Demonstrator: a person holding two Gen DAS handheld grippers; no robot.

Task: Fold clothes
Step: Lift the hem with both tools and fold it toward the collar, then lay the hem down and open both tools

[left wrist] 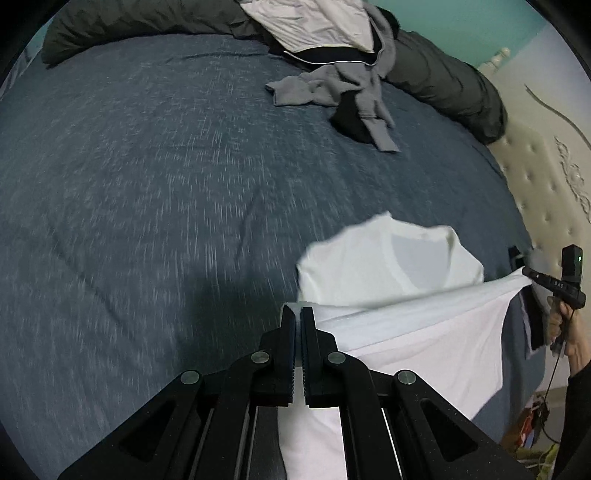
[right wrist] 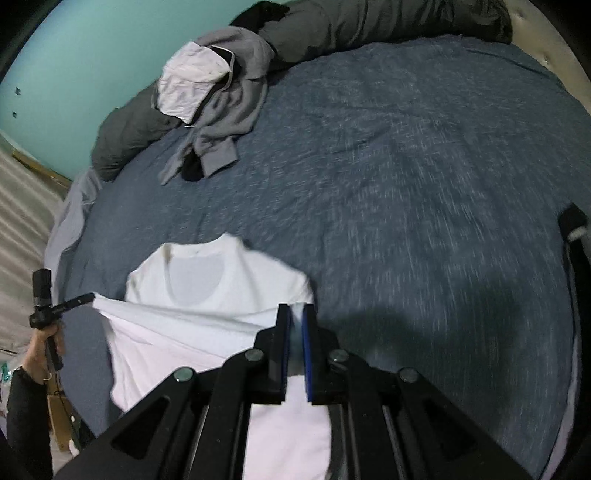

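Lying across the far side of the bed (left wrist: 147, 177) is a long dark grey blanket roll (left wrist: 443, 85), and on it sits a small heap of clothes: a grey hoodie (left wrist: 332, 85), a crumpled white garment (left wrist: 314, 22) and something black (left wrist: 351, 125) under them. A teal wall (right wrist: 92, 55) shows behind the bed, and a cream padded headboard (left wrist: 546, 177) stands at one end. The blue speckled bed cover is bare in the middle, so nothing lies between the heap and the white T-shirt (left wrist: 388, 266). The T-shirt is at the near edge of the bed, with its neck hole pointing toward the heap and its top part resting on the cover. Its lower part is lifted and stretched tight between the two tools. The left gripper (left wrist: 298, 314) has its fingers (left wrist: 286, 332) clenched on one corner of the white cloth, and the cloth runs down between them. The right gripper (right wrist: 295, 314) has its fingers (right wrist: 309, 332) clenched on the other corner the same way. A hand (right wrist: 44, 350) in a dark sleeve holds the left tool, seen from the right wrist view.
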